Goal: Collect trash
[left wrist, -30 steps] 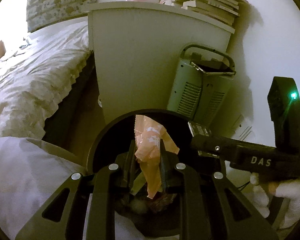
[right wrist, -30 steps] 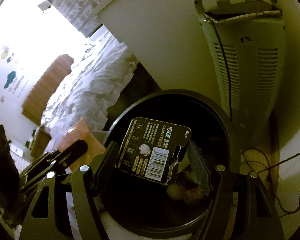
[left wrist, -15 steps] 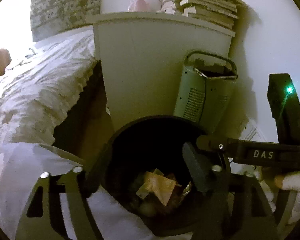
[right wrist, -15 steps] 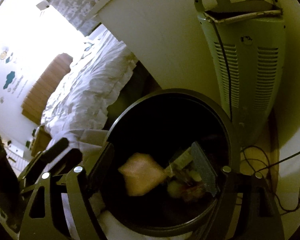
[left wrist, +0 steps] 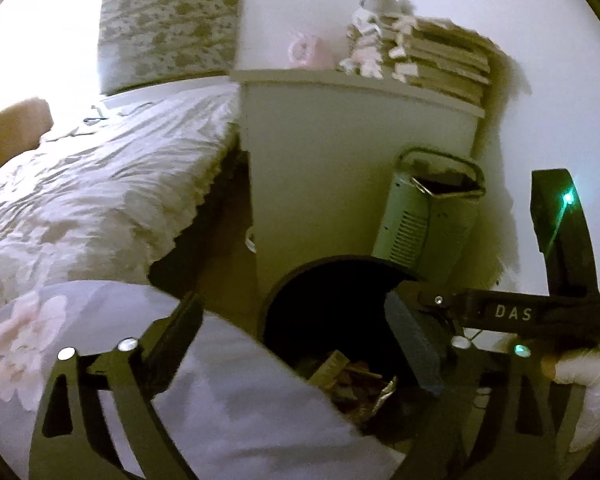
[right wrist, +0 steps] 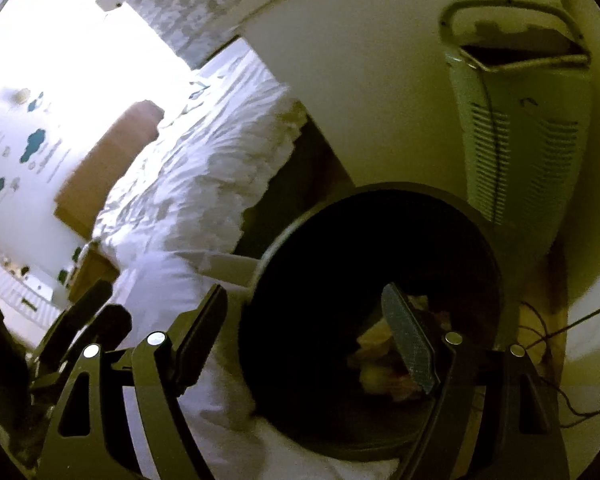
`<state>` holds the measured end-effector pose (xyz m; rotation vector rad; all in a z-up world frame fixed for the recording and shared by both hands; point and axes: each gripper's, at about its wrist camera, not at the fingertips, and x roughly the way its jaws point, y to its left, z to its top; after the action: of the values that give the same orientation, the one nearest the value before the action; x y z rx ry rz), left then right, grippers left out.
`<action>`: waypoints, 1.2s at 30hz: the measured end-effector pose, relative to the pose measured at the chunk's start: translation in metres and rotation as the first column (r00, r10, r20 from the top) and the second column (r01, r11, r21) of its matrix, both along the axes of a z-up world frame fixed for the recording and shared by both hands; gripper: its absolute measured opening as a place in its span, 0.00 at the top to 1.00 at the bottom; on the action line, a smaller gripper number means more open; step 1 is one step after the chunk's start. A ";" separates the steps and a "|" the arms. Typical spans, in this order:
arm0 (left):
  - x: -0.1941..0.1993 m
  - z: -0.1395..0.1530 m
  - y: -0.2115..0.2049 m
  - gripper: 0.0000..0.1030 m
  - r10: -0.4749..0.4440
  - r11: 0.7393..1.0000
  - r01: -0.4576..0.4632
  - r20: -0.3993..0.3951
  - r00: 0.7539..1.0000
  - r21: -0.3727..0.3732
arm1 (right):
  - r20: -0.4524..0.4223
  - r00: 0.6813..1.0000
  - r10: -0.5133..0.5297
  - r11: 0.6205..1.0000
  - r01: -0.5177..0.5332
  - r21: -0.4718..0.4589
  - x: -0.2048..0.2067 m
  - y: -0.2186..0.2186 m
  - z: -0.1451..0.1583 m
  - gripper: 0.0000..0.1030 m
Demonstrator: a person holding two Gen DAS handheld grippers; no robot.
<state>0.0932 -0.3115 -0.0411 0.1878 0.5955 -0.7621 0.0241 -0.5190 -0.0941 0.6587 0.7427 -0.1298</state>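
Note:
A round black bin (left wrist: 340,264) stands on the floor, with crumpled wrappers (left wrist: 340,368) lying at its bottom. My left gripper (left wrist: 290,304) hangs above the bin's near-left rim over a floral cover; its jaws are opening wide and nothing is between them. From the right wrist the bin (right wrist: 380,190) fills the lower middle, and the trash (right wrist: 380,344) shows dimly inside. My right gripper (right wrist: 304,292) is open over the bin's mouth and holds nothing. The left gripper's fingers (right wrist: 96,300) show at lower left.
A pale green heater (left wrist: 428,220) stands behind the bin against a white nightstand (left wrist: 340,140) topped with stacked books (left wrist: 440,60). A bed (left wrist: 80,200) runs along the left. Cables (right wrist: 548,340) lie on the floor to the bin's right. A white-gloved hand (left wrist: 580,368) holds the right gripper.
The left jaws opened and the orange wrapper dropped into the bin. The black battery card left the right jaws and fell in too. Both grippers rose and drew back.

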 end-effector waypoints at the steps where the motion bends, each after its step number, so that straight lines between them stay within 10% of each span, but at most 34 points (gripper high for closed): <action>1: 0.000 0.003 0.007 0.07 0.016 1.000 -0.016 0.004 1.000 -0.009 | 0.008 1.000 0.011 1.000 -0.011 -0.005 0.004 0.009 0.004 0.23; 11: 0.009 0.024 0.110 0.06 0.283 0.958 -0.281 0.018 0.959 -0.063 | 0.065 0.985 0.158 0.983 -0.151 -0.102 0.038 0.099 0.035 0.20; 21: 0.007 0.030 0.225 0.05 0.586 0.810 -0.584 0.048 0.809 -0.048 | 0.146 0.945 0.292 0.929 -0.244 -0.278 0.054 0.216 0.063 0.08; 36: -0.010 0.008 0.303 0.05 0.711 0.700 -0.705 0.013 0.703 -0.109 | 0.181 0.922 0.344 0.858 -0.230 -0.459 0.060 0.303 0.046 0.05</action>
<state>0.0832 -0.0086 -0.0333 -0.1191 0.5200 -0.0200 0.0845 -0.2156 -0.0477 0.1276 0.5273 0.0702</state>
